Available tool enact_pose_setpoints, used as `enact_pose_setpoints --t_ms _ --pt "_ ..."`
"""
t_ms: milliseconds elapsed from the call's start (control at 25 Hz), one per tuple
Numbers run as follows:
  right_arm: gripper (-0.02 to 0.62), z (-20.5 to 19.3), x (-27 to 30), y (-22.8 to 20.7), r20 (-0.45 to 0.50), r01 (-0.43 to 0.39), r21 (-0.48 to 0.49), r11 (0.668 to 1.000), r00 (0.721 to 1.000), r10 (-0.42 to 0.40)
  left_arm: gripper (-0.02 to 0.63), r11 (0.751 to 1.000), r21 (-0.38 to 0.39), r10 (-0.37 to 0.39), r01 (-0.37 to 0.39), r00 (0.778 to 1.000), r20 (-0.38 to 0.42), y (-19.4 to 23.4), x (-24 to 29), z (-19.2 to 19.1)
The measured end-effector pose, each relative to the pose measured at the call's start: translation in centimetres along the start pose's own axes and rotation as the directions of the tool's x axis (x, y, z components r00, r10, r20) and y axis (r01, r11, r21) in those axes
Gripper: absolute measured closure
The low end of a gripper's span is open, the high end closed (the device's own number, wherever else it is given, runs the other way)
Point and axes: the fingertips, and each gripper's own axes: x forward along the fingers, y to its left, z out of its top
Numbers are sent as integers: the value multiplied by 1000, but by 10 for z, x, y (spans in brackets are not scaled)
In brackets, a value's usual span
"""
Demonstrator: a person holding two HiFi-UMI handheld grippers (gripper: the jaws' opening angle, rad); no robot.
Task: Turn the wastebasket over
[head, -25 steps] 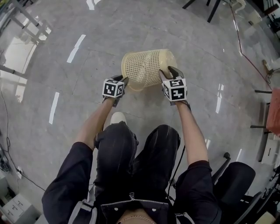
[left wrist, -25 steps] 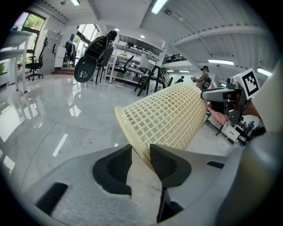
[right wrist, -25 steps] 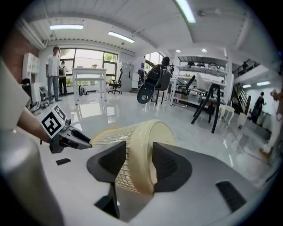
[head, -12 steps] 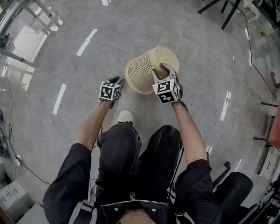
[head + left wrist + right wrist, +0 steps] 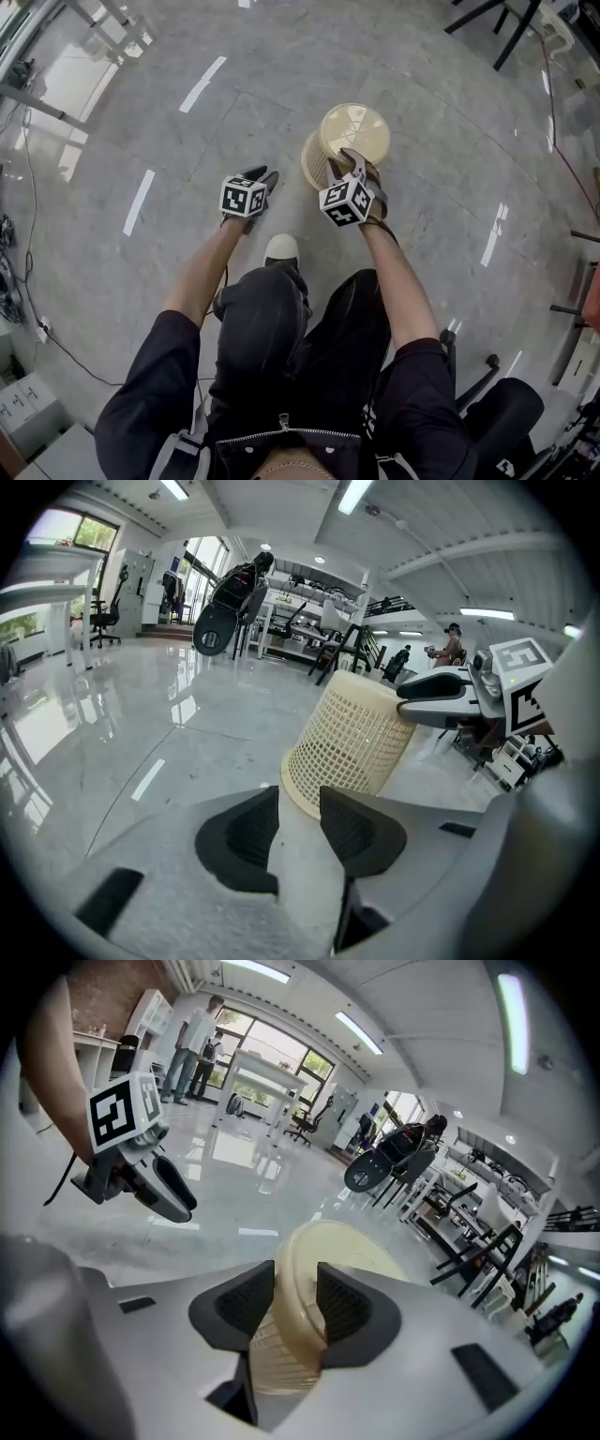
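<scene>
The cream mesh wastebasket stands mouth down on the grey floor, its solid base facing up. My right gripper reaches onto the near edge of that base. Its jaws have just been closing, and in the right gripper view the base rim sits pinched between the two pads of the right gripper. My left gripper hovers to the left of the basket, apart from it. In the left gripper view the left gripper is open with only floor between its pads, and the wastebasket stands just beyond them.
The person's white shoe rests on the floor just below the grippers. A black office chair stands at the lower right, chair legs at the top right. Table legs and a cable line the left side.
The wastebasket has swung from lying on its side to standing mouth down, turned by the rolling right gripper. The left gripper has come away from its rim and drawn back leftward.
</scene>
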Motion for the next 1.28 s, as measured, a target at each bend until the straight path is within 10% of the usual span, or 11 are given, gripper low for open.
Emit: enact_pose_setpoints --t_ms 520,920,1280 --pt "539 43 -28 -15 73 26 89 996 997 -33 565 998 41 -59 54 989 138 -16 -32 54" --pt "575 69 -138 -112 -36 112 268 957 994 -106 603 982 112 -173 153 966 191 -106 -83 184" --pt "578 191 -287 -199 -80 102 341 934 994 -79 603 966 176 -218 190 963 156 -206 -224 339"
